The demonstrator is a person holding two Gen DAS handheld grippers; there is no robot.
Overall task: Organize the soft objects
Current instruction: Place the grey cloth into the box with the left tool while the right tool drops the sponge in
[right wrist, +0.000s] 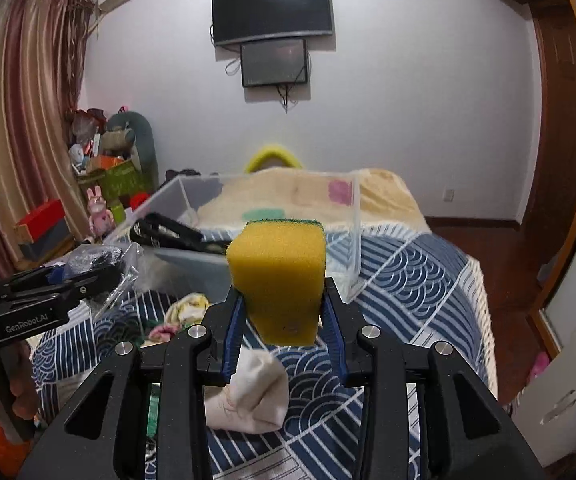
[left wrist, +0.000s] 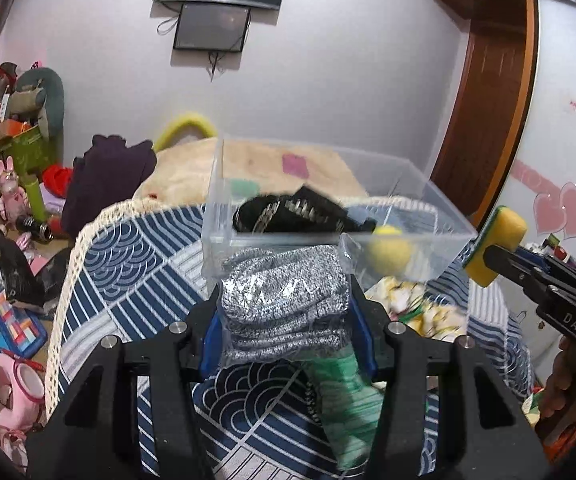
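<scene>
My left gripper (left wrist: 286, 300) is shut on a clear bag of grey knitted socks (left wrist: 284, 300), held just before the near wall of a clear plastic box (left wrist: 448, 216). The box stands on the bed and holds a black patterned cloth (left wrist: 300, 212) and a yellow ball (left wrist: 390, 252). My right gripper (right wrist: 284, 312) is shut on a yellow sponge with a green scrub side (right wrist: 278, 276), raised in front of the box (right wrist: 356, 240). The right gripper and sponge (left wrist: 496, 246) also show at the right of the left wrist view. The left gripper (right wrist: 100, 276) shows at the left of the right wrist view.
A blue and white patterned bedspread (right wrist: 408, 272) covers the bed. On it lie a green cloth (left wrist: 348, 400), a floral cloth (left wrist: 408, 300), and a cream pouch (right wrist: 256, 392). A dark purple garment (left wrist: 108, 176) lies beyond. Toys and boxes crowd the floor (left wrist: 4, 320) at left.
</scene>
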